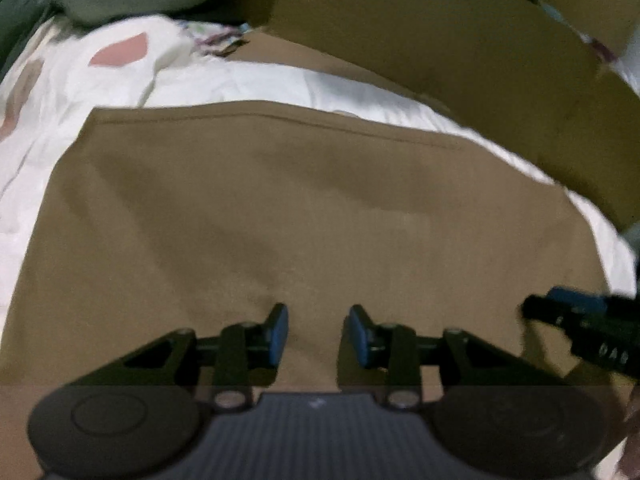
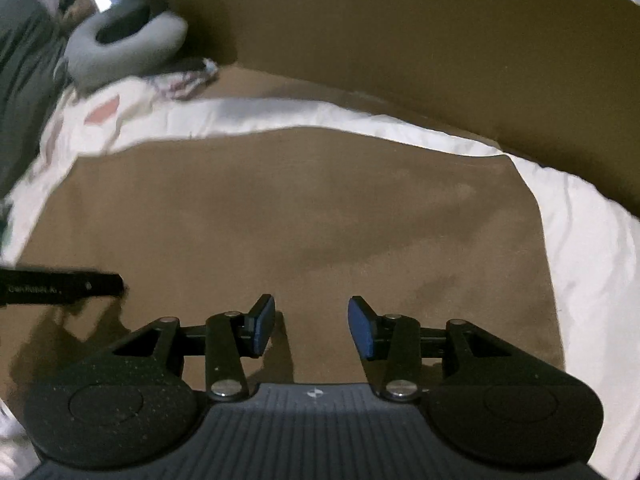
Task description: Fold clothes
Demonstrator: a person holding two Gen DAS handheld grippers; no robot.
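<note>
Both the left tongs and right tongs hover part-open and empty over the flat brown garment; closing too shallow could pinch the white bedsheet beneath, dragging it into the fold.

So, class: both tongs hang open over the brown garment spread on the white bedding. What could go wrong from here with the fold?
1. The left tongs and right tongs sit over mid-cloth of the brown garment, not an edge; closing here may bunch it.
2. The pads might pinch the white bedding underneath too.
3. The tongs are close together and could collide.
</note>
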